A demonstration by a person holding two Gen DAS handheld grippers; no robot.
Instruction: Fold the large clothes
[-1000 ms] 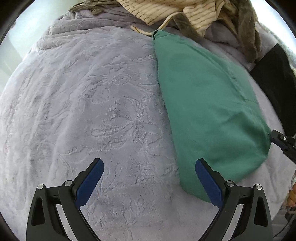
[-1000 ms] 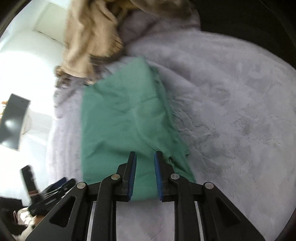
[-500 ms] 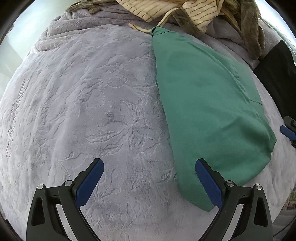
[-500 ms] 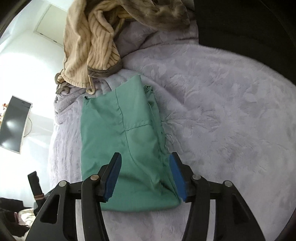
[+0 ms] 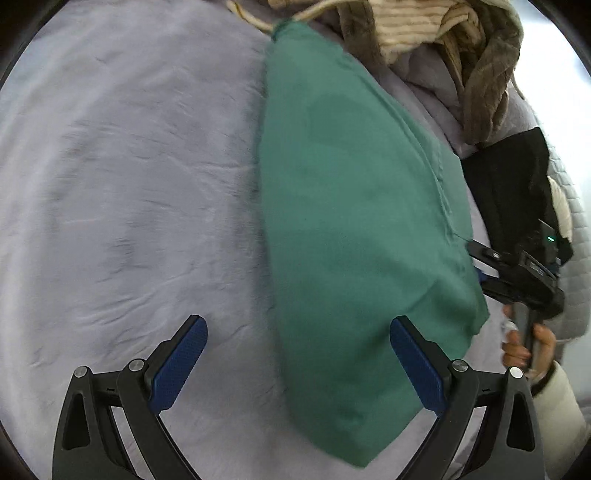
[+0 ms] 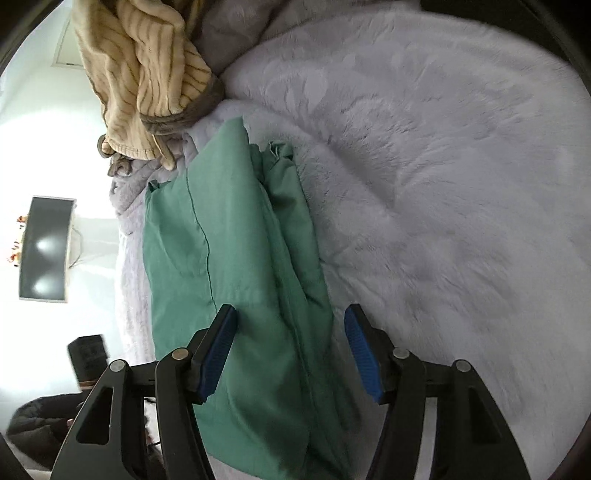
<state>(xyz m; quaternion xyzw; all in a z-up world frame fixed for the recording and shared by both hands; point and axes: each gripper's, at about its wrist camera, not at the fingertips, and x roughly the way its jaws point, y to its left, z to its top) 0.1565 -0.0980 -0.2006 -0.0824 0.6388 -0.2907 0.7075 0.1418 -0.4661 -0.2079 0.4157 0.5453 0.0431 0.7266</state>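
A folded green garment [image 5: 351, 221] lies long and narrow on the lavender bed cover [image 5: 129, 184]. My left gripper [image 5: 297, 332] is open above its near end, the right finger over the cloth and the left finger over bare cover. In the right wrist view the green garment [image 6: 240, 258] runs away from my right gripper [image 6: 291, 314]. Its jaws are opening and straddle the layered cloth edge, and the pads do not press on it. At the garment's far side in the left wrist view is the right gripper [image 5: 517, 269], held by a hand [image 5: 524, 347].
A heap of beige striped and brown clothes [image 5: 424, 33] [image 6: 147, 62] lies at the garment's far end. A black garment [image 5: 517, 184] sits beside it. Bed cover [image 6: 443, 184] stretches out on the other side. A dark screen [image 6: 46, 251] hangs on the wall.
My right gripper's jaws went from almost shut at the green cloth's edge to wide apart, and it dropped closer. My left gripper shifted toward the garment, which now fills more of its view.
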